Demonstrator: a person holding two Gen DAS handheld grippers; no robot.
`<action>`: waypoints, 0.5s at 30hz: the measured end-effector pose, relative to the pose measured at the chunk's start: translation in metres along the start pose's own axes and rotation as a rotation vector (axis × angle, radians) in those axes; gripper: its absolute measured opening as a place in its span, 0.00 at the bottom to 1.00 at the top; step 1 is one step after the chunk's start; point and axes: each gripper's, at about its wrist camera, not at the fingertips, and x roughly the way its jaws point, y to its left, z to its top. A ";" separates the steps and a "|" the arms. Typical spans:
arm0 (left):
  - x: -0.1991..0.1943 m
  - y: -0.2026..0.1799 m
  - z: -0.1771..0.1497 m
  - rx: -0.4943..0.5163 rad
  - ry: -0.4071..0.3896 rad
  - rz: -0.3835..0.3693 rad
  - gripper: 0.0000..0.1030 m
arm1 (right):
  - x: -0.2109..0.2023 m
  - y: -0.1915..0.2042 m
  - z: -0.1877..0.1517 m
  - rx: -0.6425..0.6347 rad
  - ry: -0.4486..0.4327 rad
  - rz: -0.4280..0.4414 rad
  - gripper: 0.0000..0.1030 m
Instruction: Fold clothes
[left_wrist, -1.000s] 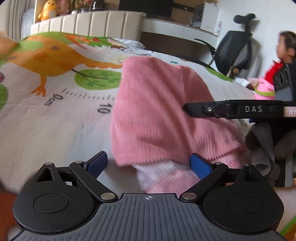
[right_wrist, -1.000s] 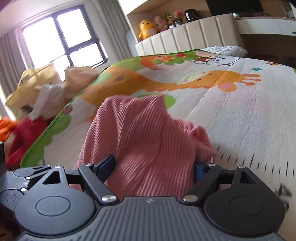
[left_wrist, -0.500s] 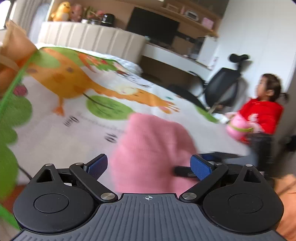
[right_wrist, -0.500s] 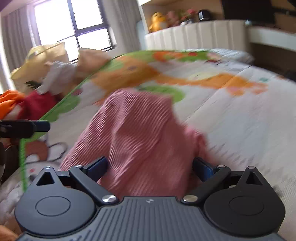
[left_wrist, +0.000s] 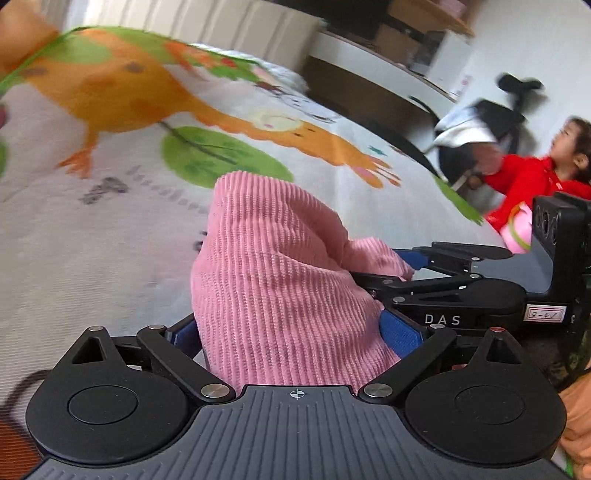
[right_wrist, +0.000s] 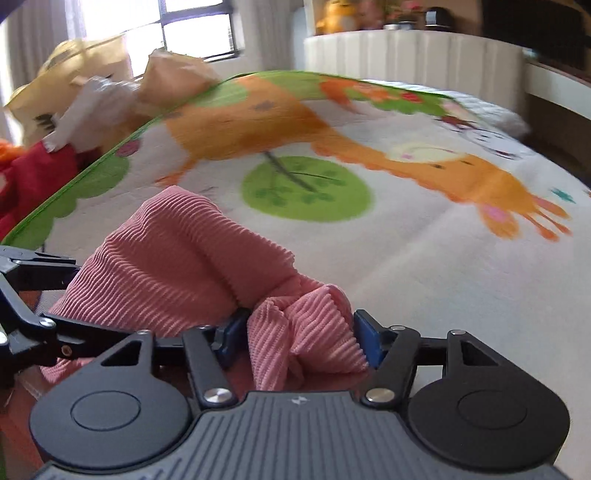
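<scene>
A pink ribbed garment (left_wrist: 273, 280) lies bunched on the cartoon-print bed cover (left_wrist: 110, 229). My left gripper (left_wrist: 291, 332) has its blue pads wide apart with the thick cloth filling the gap between them. My right gripper (right_wrist: 299, 339) has narrowed onto a bunched fold of the same garment (right_wrist: 303, 332), pads pressing both sides. The right gripper also shows in the left wrist view (left_wrist: 417, 273), at the garment's right edge. The left gripper's fingers show at the left edge of the right wrist view (right_wrist: 33, 291).
A pile of red, white and tan clothes (right_wrist: 74, 122) lies at the bed's far left edge. A child in red (left_wrist: 539, 177) and a black office chair (left_wrist: 491, 122) are beyond the bed's right side. A padded headboard (right_wrist: 406, 55) stands behind.
Both grippers have lifted and drawn the pink garment toward me. The right gripper's pads have closed in onto a fold. The left pads now sit tight against the cloth.
</scene>
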 end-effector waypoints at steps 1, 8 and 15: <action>-0.006 0.005 0.002 -0.020 -0.010 0.002 0.96 | 0.007 0.002 0.007 -0.010 0.006 0.028 0.58; -0.042 0.021 0.009 -0.062 -0.094 0.088 0.96 | 0.053 0.031 0.032 -0.125 0.010 0.199 0.57; -0.056 0.044 0.019 -0.105 -0.159 0.116 0.96 | 0.045 0.038 0.036 -0.178 -0.016 0.169 0.63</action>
